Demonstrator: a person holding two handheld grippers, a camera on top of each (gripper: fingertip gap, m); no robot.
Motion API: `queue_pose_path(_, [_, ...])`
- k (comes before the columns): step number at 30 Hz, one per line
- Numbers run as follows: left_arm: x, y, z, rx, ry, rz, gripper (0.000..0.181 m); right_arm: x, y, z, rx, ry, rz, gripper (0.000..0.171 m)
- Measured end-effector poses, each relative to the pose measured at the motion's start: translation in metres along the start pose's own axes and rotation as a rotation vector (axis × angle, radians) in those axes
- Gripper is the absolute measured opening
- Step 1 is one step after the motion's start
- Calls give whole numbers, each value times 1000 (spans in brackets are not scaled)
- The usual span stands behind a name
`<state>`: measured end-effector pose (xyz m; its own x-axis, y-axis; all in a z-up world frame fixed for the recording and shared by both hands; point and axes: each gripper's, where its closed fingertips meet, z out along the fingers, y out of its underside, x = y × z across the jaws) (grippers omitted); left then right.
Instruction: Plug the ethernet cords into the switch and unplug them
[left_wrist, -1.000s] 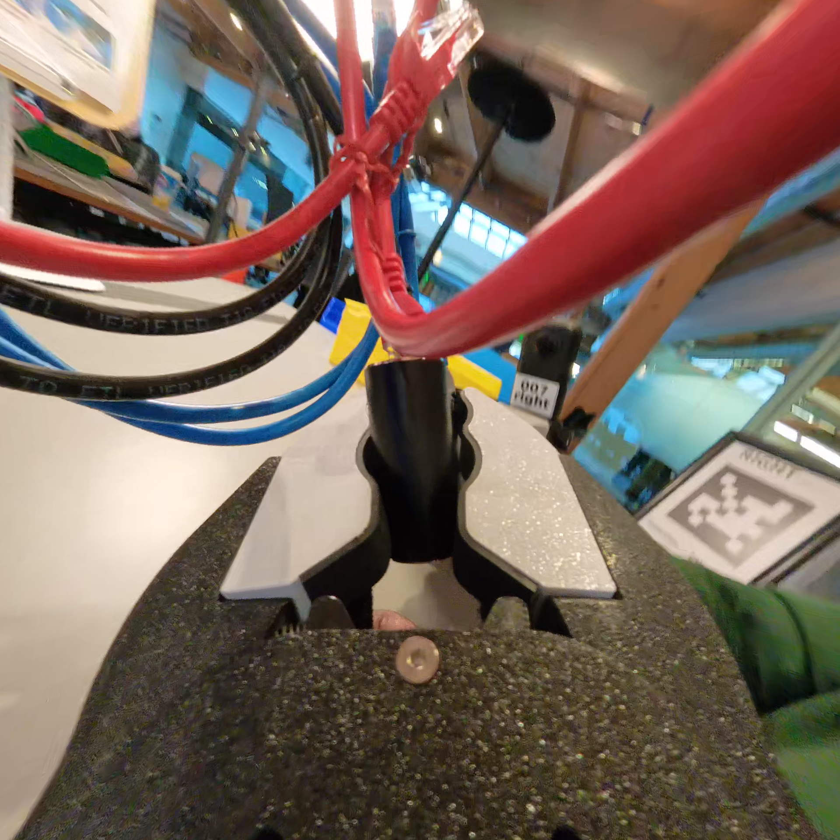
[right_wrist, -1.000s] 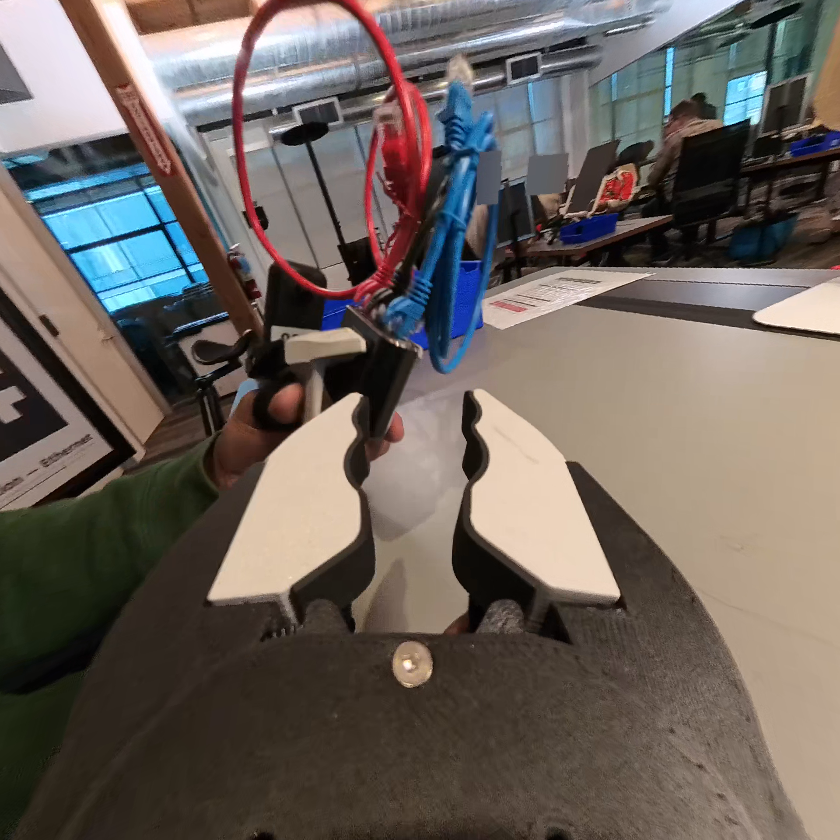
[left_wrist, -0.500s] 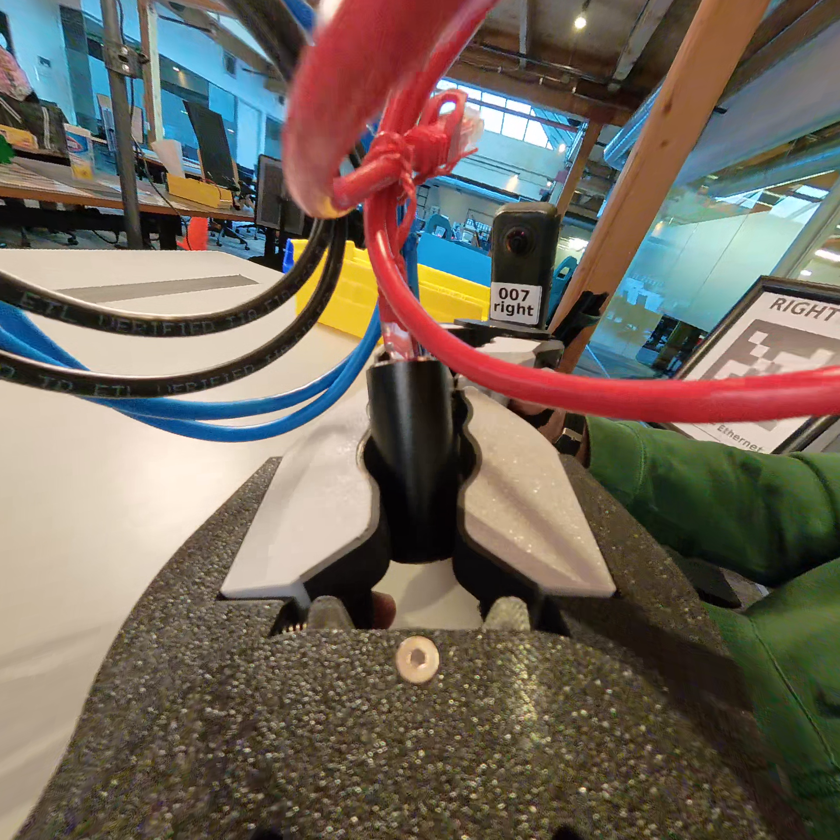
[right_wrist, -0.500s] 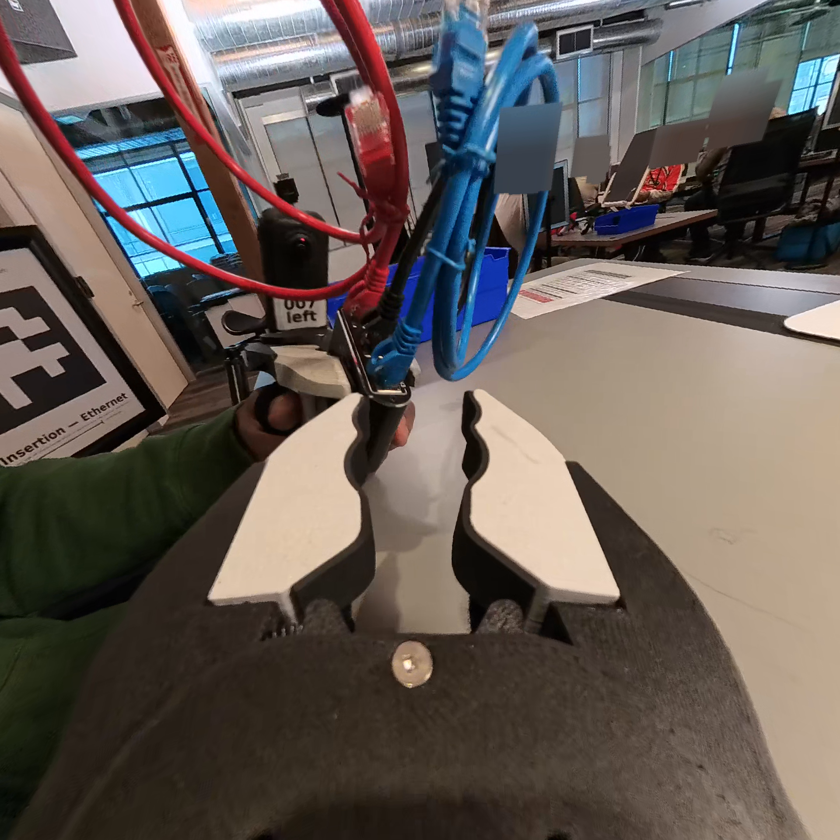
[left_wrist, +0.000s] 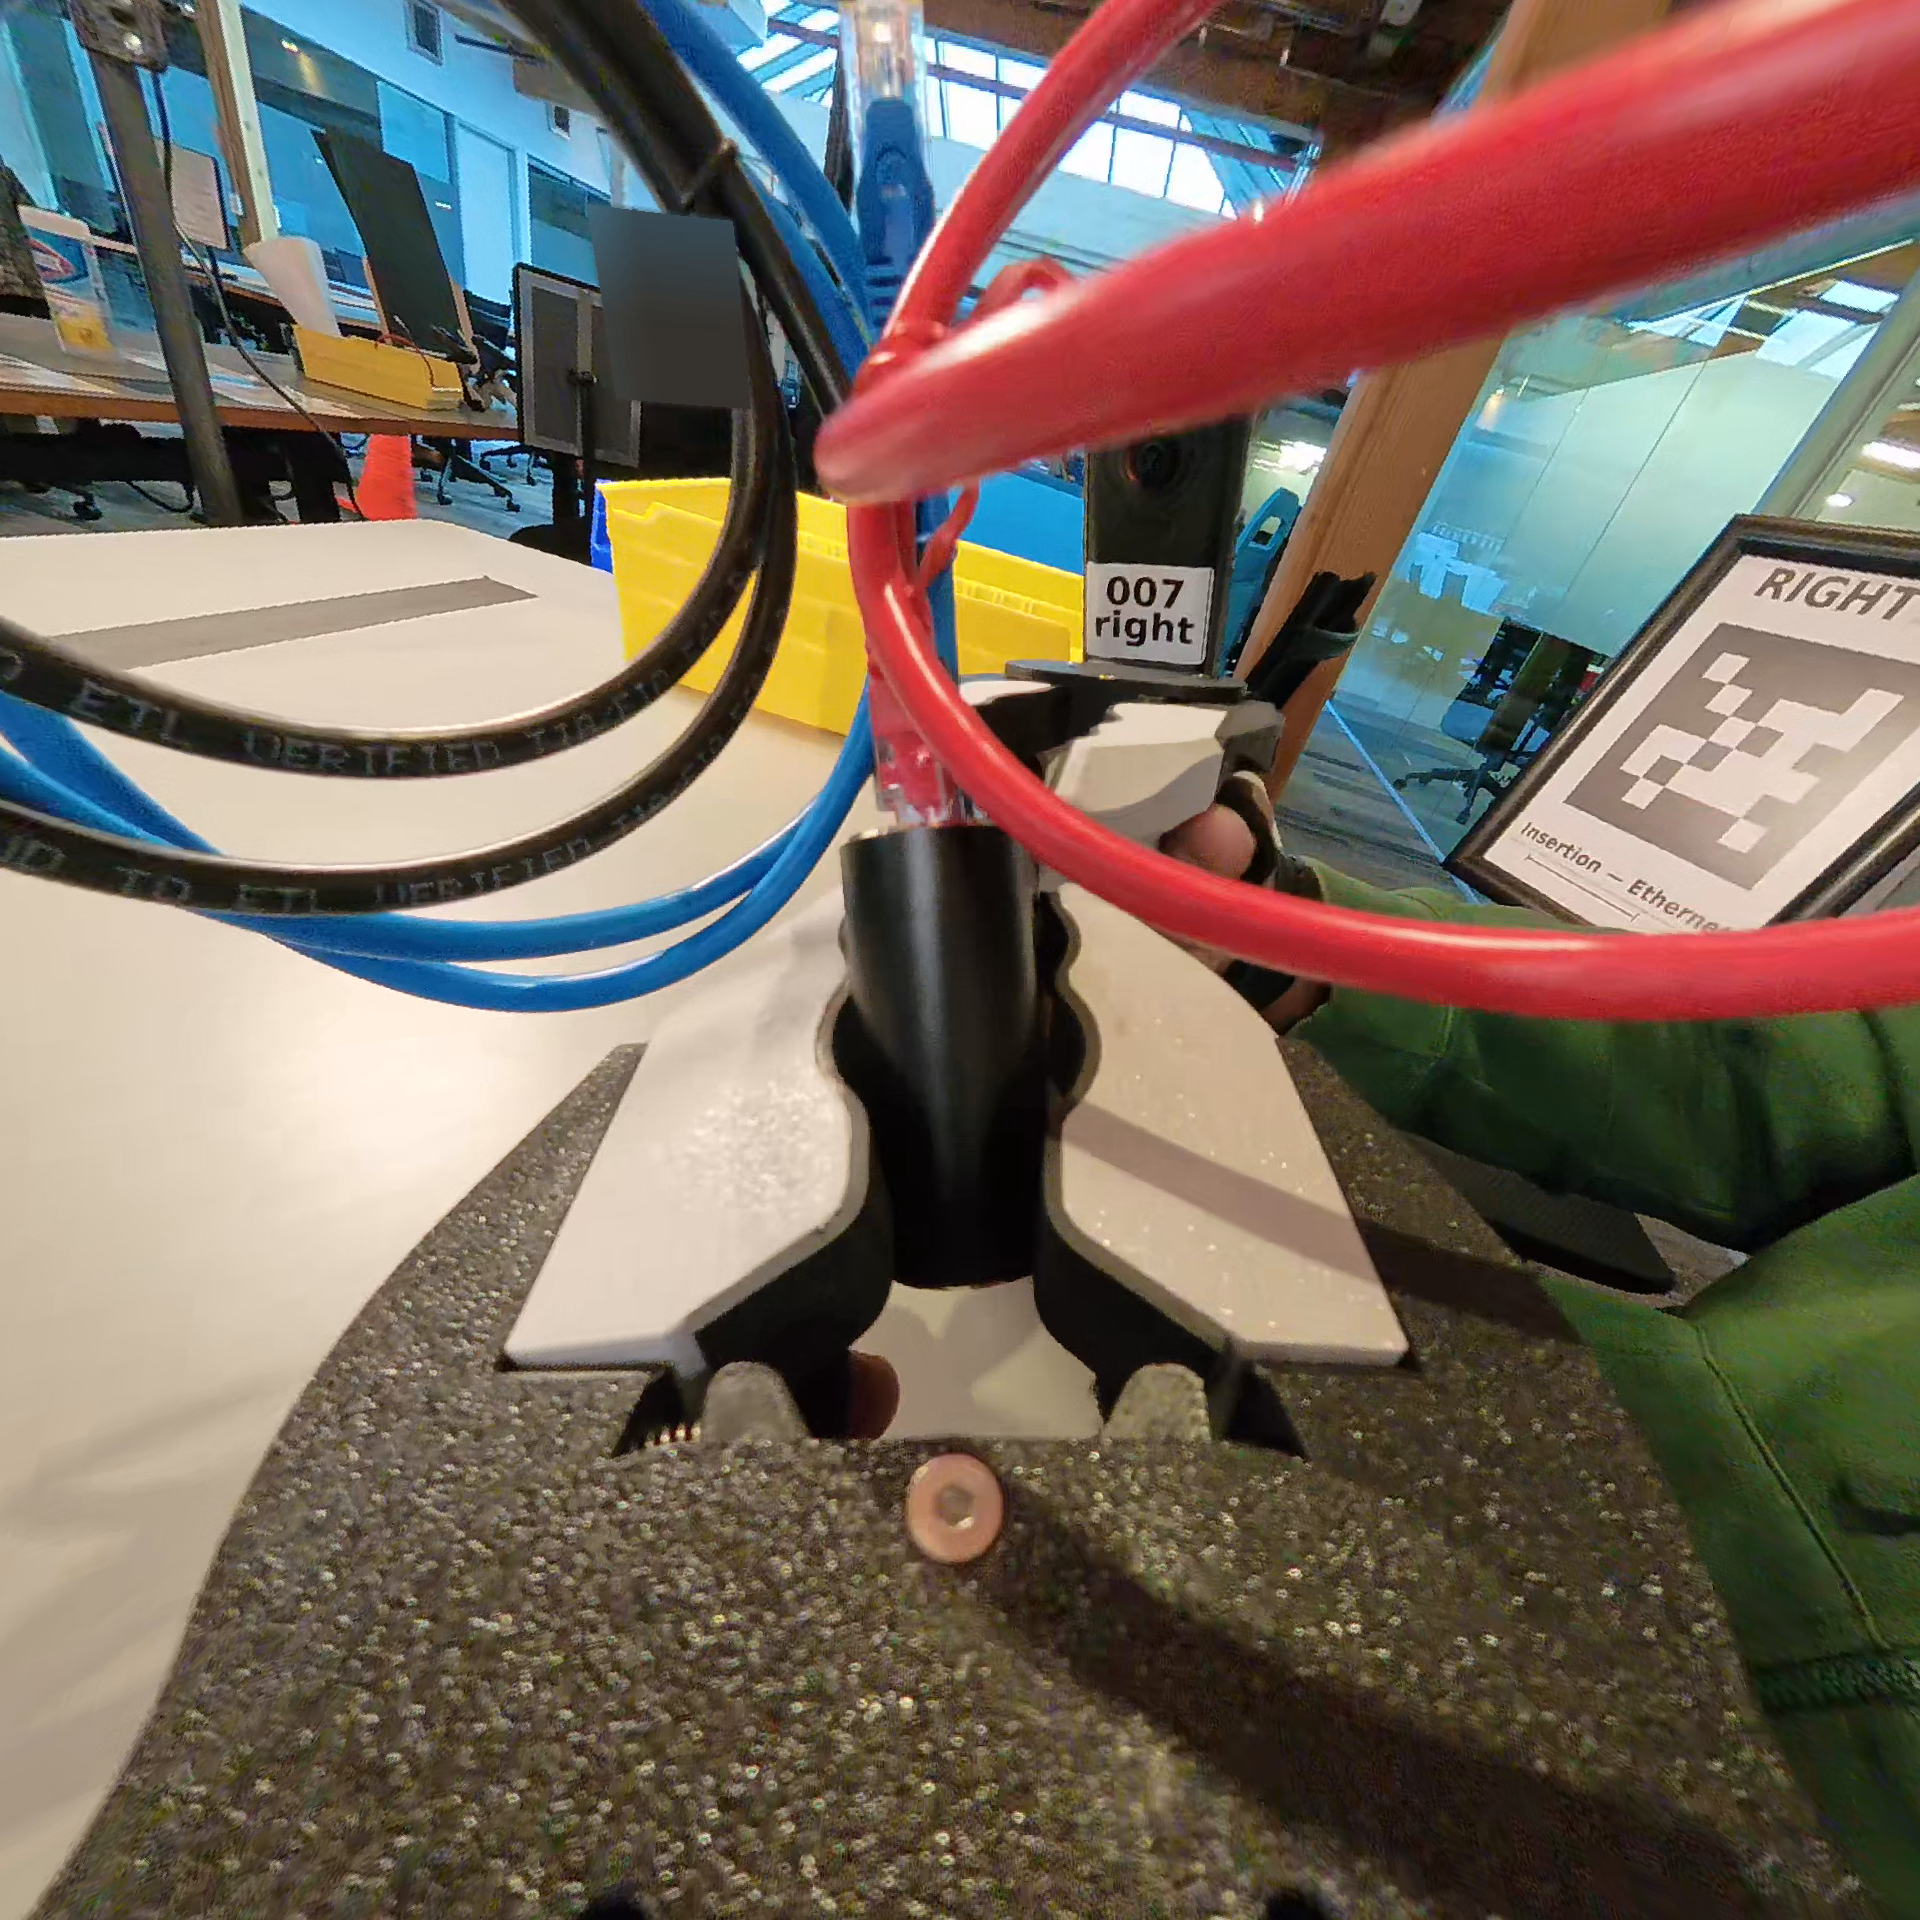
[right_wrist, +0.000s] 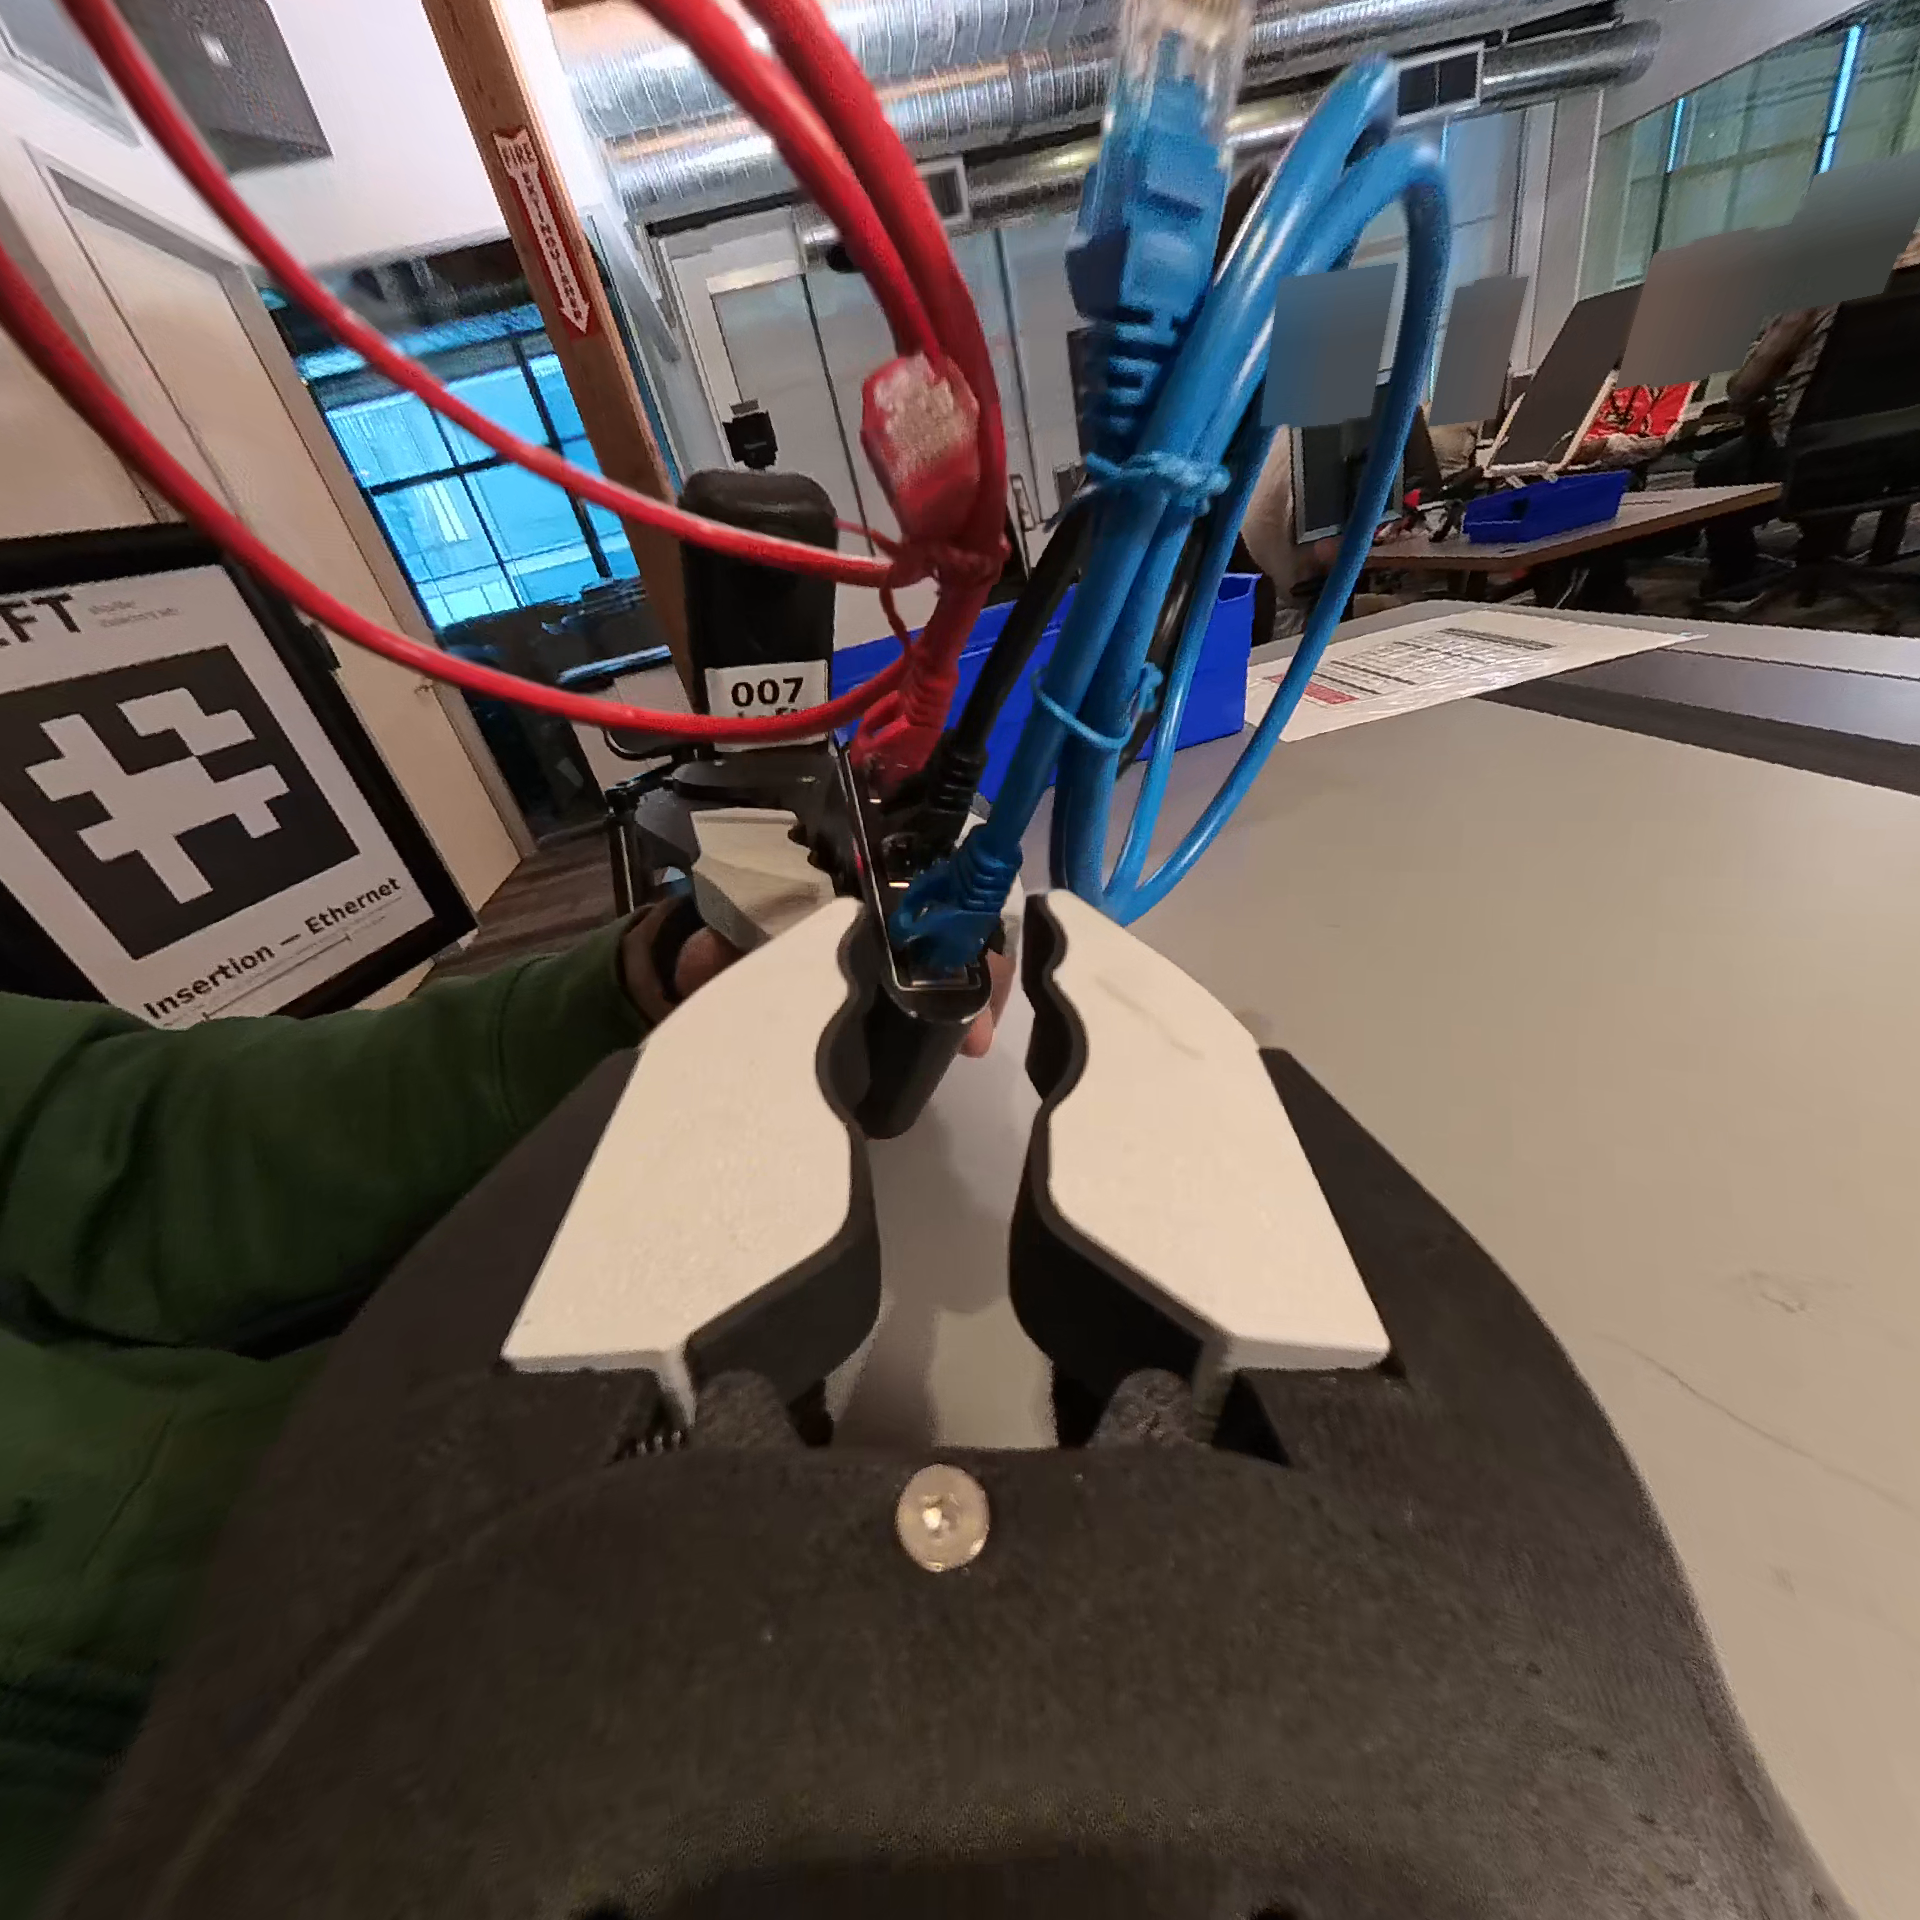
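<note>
The left gripper (left_wrist: 940, 1049) had its jaws pinched on the small black ethernet switch (left_wrist: 938, 1039), which it held up above the grey table (left_wrist: 260, 1091). A thin red cord (left_wrist: 1195, 914), a blue cord (left_wrist: 540, 956) and a black cord (left_wrist: 499, 748) were plugged into the switch and looped above it. The right gripper (right_wrist: 940, 997) faced it with its jaws spread; the lower end of the switch (right_wrist: 914, 1039) lay between its fingertips, just beside the left one, though I could not tell whether they touched.
</note>
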<state>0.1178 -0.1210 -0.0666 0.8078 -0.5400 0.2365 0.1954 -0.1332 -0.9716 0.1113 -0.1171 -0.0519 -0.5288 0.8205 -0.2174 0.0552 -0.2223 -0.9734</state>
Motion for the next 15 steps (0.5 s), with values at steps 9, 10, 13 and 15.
queue_pose_path(9, [3,4,1,-29,11,18,30,-3,4,0,-28,-32,25,22])
queue_pose_path(10, [4,4,2,-30,16,19,30,-4,5,1,-35,-36,23,21])
queue_pose_path(13, [5,4,1,-29,31,11,30,-6,6,1,-37,-50,29,21])
queue_pose_path(15, [6,4,0,-26,44,4,30,-8,5,1,-36,-61,35,20])
